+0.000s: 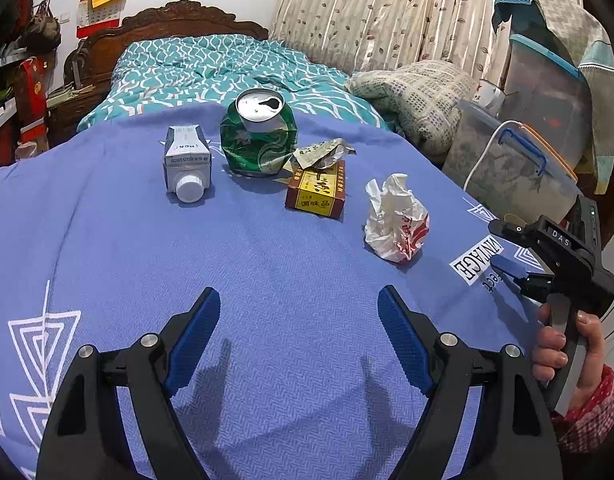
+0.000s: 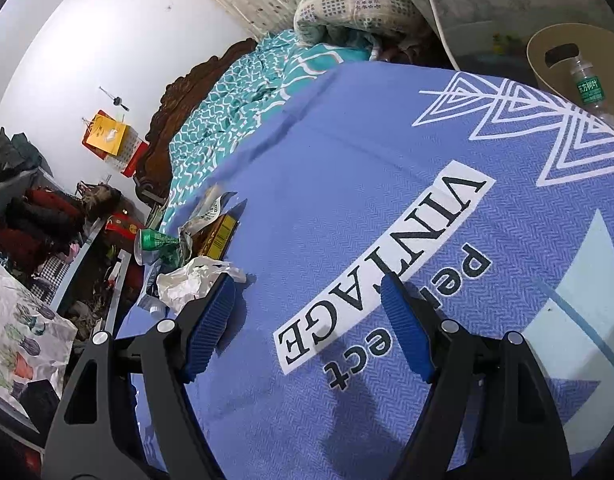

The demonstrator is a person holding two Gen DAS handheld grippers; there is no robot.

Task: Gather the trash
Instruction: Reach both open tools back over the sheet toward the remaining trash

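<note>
Trash lies on a blue cloth (image 1: pixel 267 272): a small white carton (image 1: pixel 187 164) with a screw cap, a crushed green can (image 1: pixel 259 136), a red-and-yellow box (image 1: pixel 317 192) with a crumpled wrapper (image 1: pixel 323 152) on it, and a balled white plastic bag (image 1: pixel 395 220). My left gripper (image 1: pixel 299 312) stands open above bare cloth, short of all of them. My right gripper (image 2: pixel 307 300) is open over the printed cloth (image 2: pixel 387 280). Its left finger (image 2: pixel 215 312) is just beside the plastic bag (image 2: pixel 187 284), and the can (image 2: pixel 155 244) and box (image 2: pixel 219 236) lie beyond.
A bin (image 2: pixel 563 56) holding a plastic bottle (image 2: pixel 587 88) stands past the cloth's far right edge. Stacked storage tubs (image 1: pixel 515 156) and a folded quilt (image 1: pixel 419 96) line the right side. A teal bedspread (image 1: pixel 211 68) and headboard lie behind. A hand (image 1: pixel 567 344) grips the right tool.
</note>
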